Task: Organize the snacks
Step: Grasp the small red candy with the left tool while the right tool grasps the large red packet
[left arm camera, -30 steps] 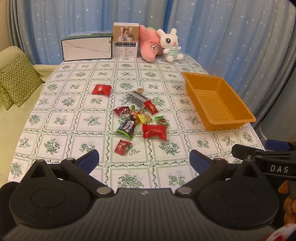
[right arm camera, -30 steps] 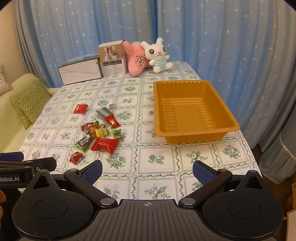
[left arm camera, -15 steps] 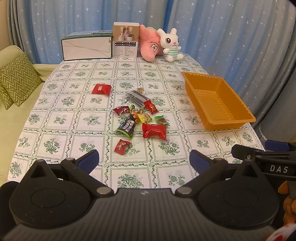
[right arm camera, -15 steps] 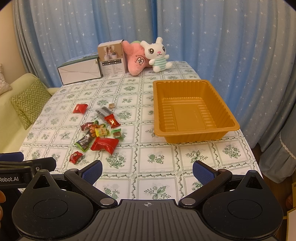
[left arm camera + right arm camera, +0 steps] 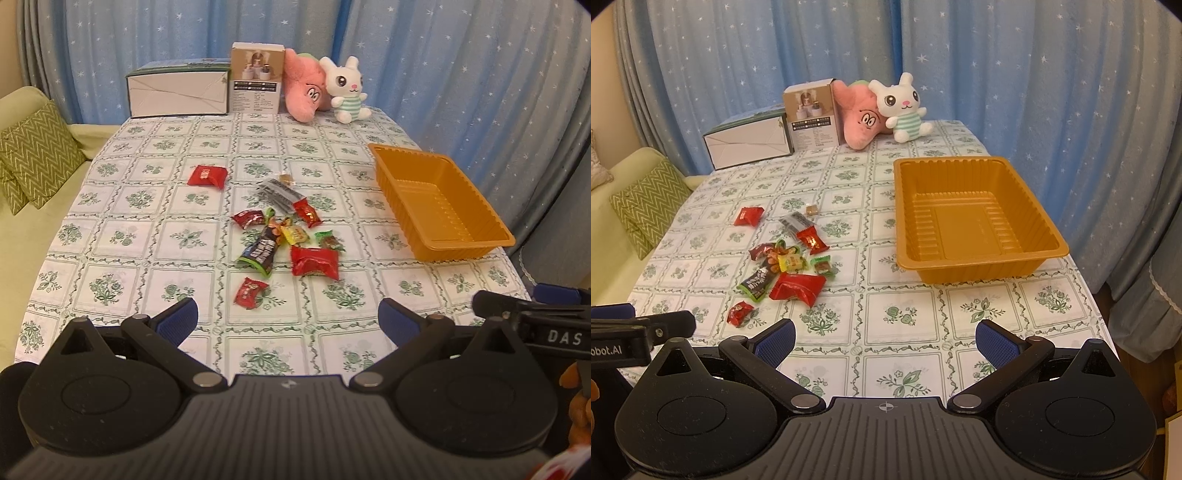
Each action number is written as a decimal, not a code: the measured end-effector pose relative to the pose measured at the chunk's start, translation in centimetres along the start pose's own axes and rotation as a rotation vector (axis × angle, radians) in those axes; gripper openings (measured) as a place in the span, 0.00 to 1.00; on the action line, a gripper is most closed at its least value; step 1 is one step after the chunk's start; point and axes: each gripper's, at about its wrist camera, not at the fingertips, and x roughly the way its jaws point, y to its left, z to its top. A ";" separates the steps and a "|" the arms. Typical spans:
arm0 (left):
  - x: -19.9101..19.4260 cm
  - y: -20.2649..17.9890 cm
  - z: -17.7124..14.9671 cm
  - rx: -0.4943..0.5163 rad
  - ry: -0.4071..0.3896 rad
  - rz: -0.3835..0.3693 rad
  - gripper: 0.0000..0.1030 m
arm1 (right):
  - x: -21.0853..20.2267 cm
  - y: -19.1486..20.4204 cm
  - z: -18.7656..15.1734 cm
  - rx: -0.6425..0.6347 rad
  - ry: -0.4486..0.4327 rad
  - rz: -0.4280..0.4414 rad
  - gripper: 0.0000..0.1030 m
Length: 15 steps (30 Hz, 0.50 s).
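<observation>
1. Two grippers held low at the near table edge, both empty: left gripper (image 5: pixel 288 321) with blue pads spread wide, right gripper (image 5: pixel 885 338) equally spread, nothing between the fingers of either.
2. Roughly ten snacks scattered at centre frame in the left wrist view, none yet in the tray: large red packet (image 5: pixel 315 261), black-and-green bar (image 5: pixel 260 252), small red candy (image 5: pixel 249 291) nearest the left gripper, yellow candy (image 5: pixel 294 234), green candy (image 5: pixel 328 240), two more small red packets (image 5: pixel 248 218) and (image 5: pixel 307 213), grey striped wrapper (image 5: pixel 277 192), tiny brown sweet (image 5: pixel 285 179).
3. One red packet (image 5: pixel 207 176) lying apart, toward the upper left of the cluster.
4. Orange tray (image 5: pixel 1049 236) at right of centre in the right wrist view, empty, well apart from the snacks; likely placed there as the collecting bin, within easy reach of the right gripper.
5. Probably the very start: open jaws suited to an approach, the small red candy being the closest pick for the left side.
6. Flat, crinkly wrappers on the patterned tablecloth (image 5: pixel 122 236): likely to slide or slip unless pinched at an edge.
7. Along the far edge, upper centre of frame: white box (image 5: pixel 177 90), product carton (image 5: pixel 257 83), pink plush (image 5: pixel 304 92), white rabbit plush (image 5: pixel 345 92); apparently no part of the job.
</observation>
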 end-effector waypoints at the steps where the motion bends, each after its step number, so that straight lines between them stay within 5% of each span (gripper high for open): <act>1: 0.2 0.3 0.0 -0.003 0.002 0.005 1.00 | 0.1 -0.1 -0.1 0.002 0.001 0.000 1.00; 15: 7.0 3.6 0.0 0.095 0.091 0.021 0.84 | 4.7 0.4 0.0 -0.026 0.010 0.050 0.99</act>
